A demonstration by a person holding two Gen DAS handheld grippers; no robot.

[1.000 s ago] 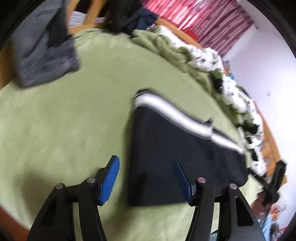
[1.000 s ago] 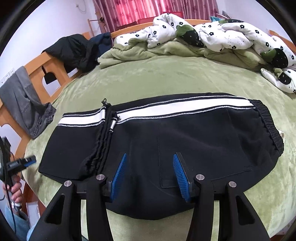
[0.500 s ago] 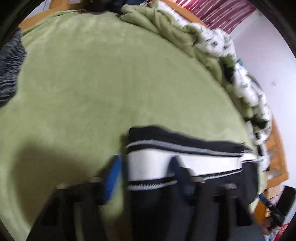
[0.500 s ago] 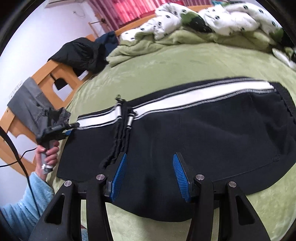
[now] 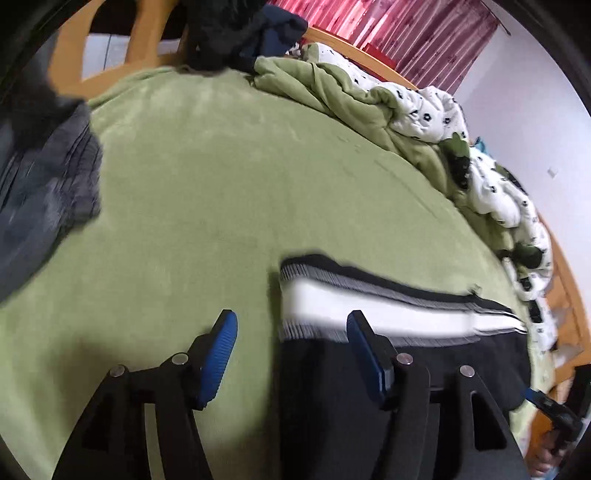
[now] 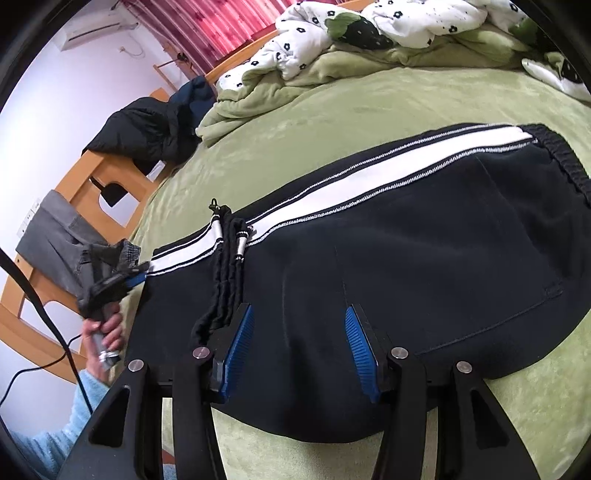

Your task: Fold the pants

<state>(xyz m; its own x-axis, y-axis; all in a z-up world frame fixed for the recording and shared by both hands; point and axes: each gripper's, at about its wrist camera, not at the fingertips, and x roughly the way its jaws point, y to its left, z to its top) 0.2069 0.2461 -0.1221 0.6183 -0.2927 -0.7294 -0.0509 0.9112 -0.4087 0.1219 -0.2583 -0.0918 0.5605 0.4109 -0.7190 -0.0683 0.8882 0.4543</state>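
In the right wrist view, the left gripper point(image 6: 137, 277) sits at mid-left, its tip at the end of the white stripe point(image 6: 369, 188), though whether it pinches the cloth cannot be told there; the black pants point(image 6: 424, 266) lie folded across the centre of the green bedspread point(image 6: 332, 107); the right gripper point(image 6: 299, 345) hovers at lower centre, blue fingers spread wide over the black fabric; a crumpled quilt point(image 6: 369, 22) fills the upper right. In the left wrist view, the left gripper point(image 5: 288, 350) stands spread, astride the pants' point(image 5: 332, 387) left edge.
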